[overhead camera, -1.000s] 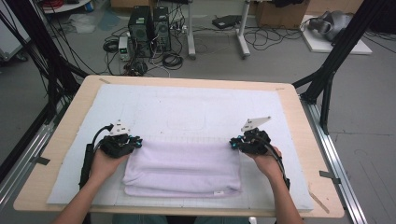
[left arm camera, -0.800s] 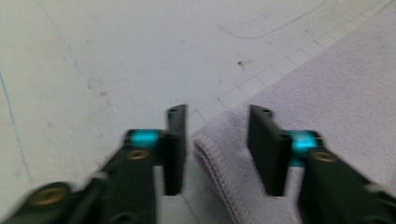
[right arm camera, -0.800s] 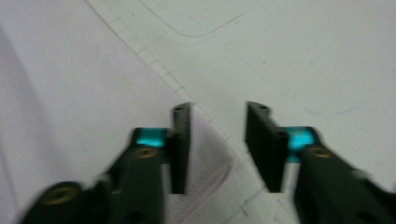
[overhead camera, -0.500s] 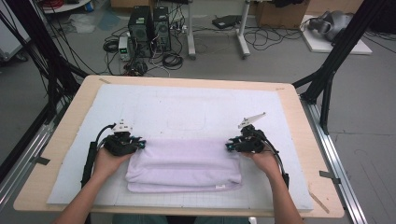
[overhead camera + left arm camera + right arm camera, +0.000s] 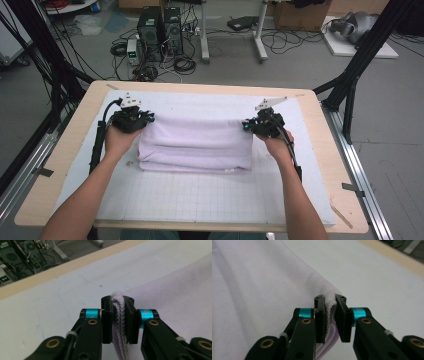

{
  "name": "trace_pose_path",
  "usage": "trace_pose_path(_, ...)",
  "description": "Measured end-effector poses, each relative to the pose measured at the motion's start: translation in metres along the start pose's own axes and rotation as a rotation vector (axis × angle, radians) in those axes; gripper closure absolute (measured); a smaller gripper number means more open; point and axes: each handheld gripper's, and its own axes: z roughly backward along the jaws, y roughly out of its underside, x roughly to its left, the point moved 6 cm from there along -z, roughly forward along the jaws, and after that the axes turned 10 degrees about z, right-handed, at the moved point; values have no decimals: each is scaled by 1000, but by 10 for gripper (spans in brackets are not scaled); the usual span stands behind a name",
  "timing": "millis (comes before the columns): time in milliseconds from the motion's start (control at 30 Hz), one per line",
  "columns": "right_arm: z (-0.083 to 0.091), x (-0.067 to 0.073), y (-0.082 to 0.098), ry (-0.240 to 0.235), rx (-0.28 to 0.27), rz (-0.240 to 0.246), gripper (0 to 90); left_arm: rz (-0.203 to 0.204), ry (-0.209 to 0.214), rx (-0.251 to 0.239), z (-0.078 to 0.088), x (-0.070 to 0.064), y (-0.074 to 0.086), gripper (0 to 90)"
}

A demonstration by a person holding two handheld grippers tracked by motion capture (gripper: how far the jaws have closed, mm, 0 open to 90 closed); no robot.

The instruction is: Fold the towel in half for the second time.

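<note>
My left claw point(image 5: 117, 315) has its two black jaws around a bunched edge of the lilac towel point(image 5: 196, 142). They have just been easing apart, yet the ribbed hem still sits packed between the flat pads, touching both. My right claw point(image 5: 330, 317) has also just been loosening: the towel's corner lies against one pad, and a thin gap shows beside the other, so its hold looks slack. From above, the left claw point(image 5: 131, 120) sits at the towel's far left corner and the right claw point(image 5: 264, 125) at the far right corner, with the cloth stretched between them. The towel is soft, fuzzy terry, folded into a thick rectangle with stacked layers showing along its near edge. It lies in the middle of a pale gridded mat point(image 5: 210, 200) that covers a light wooden table point(image 5: 65, 150). Both of the person's hands grip the claw bodies from the near side.
</note>
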Motion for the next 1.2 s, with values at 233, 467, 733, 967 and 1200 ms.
trace_pose_path(233, 1, 12, 12, -84, 25, -32, 547, -8, 58, 11, 16, 0, 25, 567)
trace_pose_path(467, 15, 68, 28, -252, 10, 39, 768, -91, 227, 96, 37, -29, 69, 802)
trace_pose_path(733, 8, 91, 60, -275, 158, 96, 766, -90, 228, 209, 36, -26, 106, 799)
trace_pose_path(967, 13, 81, 56, -240, 58, 53, 653, -91, 229, 145, 39, -26, 99, 727)
trace_pose_path(1200, 4, 86, 62, -236, 84, 96, 862, -127, 195, 151, 38, -28, 99, 871)
